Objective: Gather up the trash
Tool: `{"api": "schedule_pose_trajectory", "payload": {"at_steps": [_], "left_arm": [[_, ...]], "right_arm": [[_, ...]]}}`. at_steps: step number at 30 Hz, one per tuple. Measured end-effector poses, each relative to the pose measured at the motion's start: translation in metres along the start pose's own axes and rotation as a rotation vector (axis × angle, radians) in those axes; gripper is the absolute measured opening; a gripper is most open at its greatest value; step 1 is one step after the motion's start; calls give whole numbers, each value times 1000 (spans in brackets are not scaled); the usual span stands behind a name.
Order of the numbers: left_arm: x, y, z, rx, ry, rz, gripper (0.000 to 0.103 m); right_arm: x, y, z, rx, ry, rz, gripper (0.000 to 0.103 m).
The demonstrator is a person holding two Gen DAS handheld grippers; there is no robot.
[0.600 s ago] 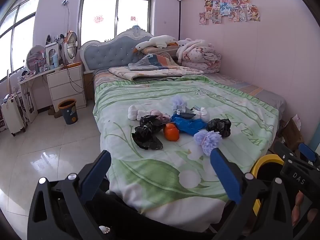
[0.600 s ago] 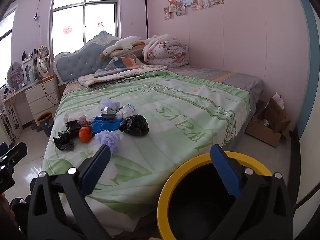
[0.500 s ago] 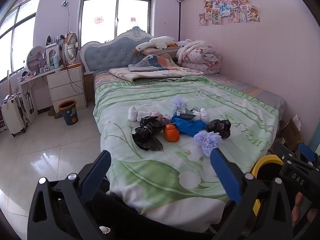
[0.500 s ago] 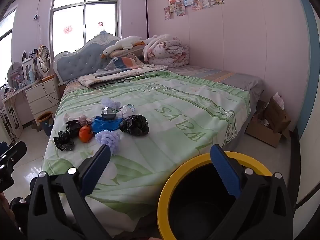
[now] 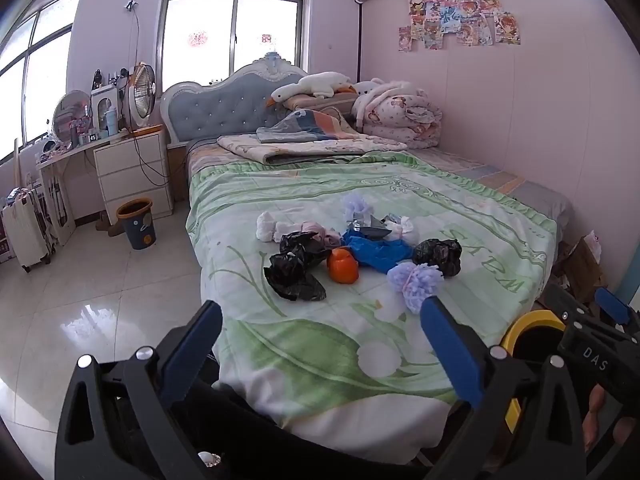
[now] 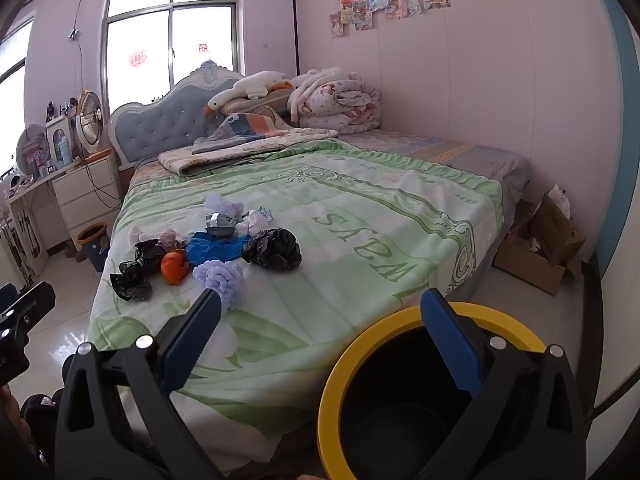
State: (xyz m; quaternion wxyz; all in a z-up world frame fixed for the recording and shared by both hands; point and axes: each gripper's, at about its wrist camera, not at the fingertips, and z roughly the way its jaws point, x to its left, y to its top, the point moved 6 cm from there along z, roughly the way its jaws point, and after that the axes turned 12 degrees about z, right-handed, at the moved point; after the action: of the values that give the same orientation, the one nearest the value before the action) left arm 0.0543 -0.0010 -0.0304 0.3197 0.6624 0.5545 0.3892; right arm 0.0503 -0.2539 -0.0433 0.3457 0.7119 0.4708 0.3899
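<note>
Now the left hand-held gripper (image 5: 320, 322) tilts downward over the foot of the bed (image 5: 400, 360), blue pads spread wide and pinching nothing; the right hand-held gripper (image 6: 320, 312) slopes likewise, jaws equally spread and empty, above a round black bin with a glossy yellow rim (image 6: 332, 392) standing just beside the bed. Beyond, the trash sits clustered mid-quilt: crinkled black plastic bags (image 5: 294, 276), a smooth orange lump (image 5: 343, 266), a fluffy lilac pom-pom (image 5: 416, 282), crumpled blue film (image 5: 378, 254), and white wads (image 5: 266, 227); the green quilt is soft and leaf-printed.
</note>
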Motion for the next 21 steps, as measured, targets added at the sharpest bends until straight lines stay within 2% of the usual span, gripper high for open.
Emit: {"api": "schedule_pose_trajectory", "payload": {"at_steps": [21], "left_arm": [[-6,-1,-10,-1,-7,1,96]], "right_arm": [[6,2,1,6,2,3,96]]}}
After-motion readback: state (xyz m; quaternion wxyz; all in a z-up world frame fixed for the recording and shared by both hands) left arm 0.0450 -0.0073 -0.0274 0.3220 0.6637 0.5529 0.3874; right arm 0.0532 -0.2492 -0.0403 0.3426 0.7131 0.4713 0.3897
